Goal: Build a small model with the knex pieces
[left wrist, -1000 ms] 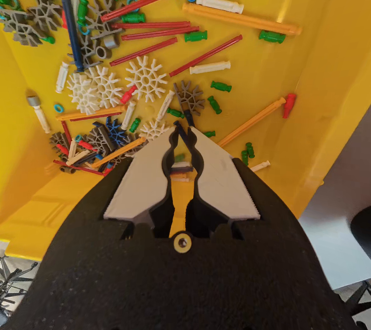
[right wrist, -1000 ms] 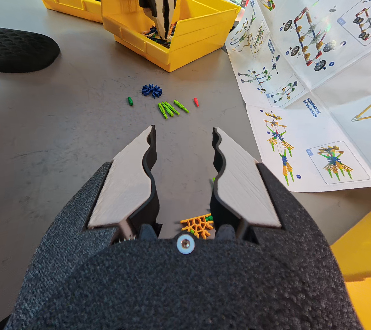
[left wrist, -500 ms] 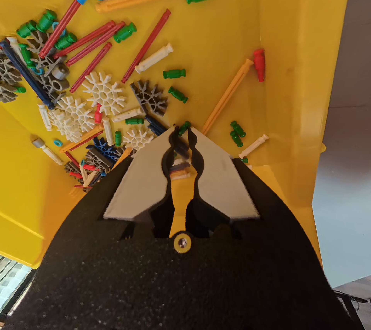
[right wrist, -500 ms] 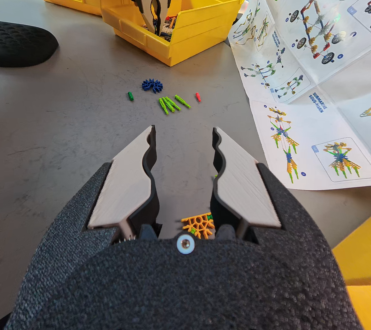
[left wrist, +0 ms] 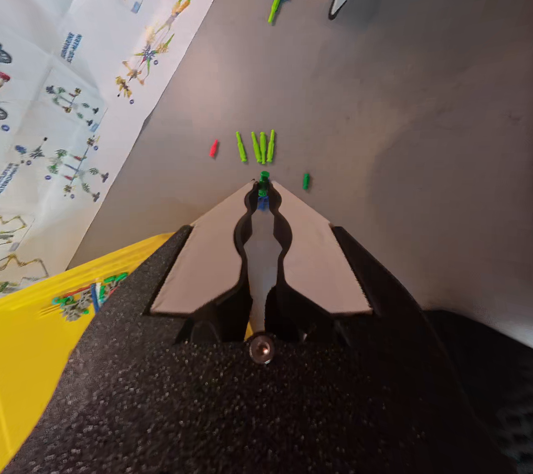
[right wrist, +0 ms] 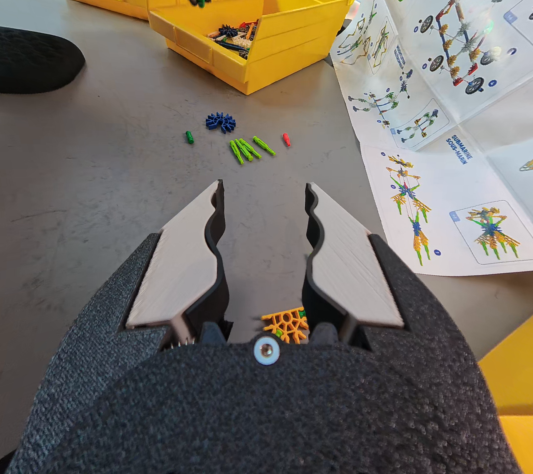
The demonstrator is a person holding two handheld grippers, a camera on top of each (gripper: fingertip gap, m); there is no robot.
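Left tongs (left wrist: 263, 183) pinch a dark green connector peg (left wrist: 263, 178) by its end, high above the grey tabletop (left wrist: 375, 102); right tongs (right wrist: 264, 186) gape empty over an orange-and-blue assembly (right wrist: 288, 323). I judge that thin grip could slip, dropping the peg among the lime rods (left wrist: 258, 146).

From my remote station, the only lettering I can find is on the white instruction sheet (right wrist: 432, 126) spread on the grey table. A short blue heading (right wrist: 459, 149) is printed in capitals on two lines beside the model diagrams. Small round blue markers (right wrist: 437, 252) sit at the drawings' corners. In the left wrist view the same sheet (left wrist: 95, 62) and its blue lettering (left wrist: 70, 48) are blurred.
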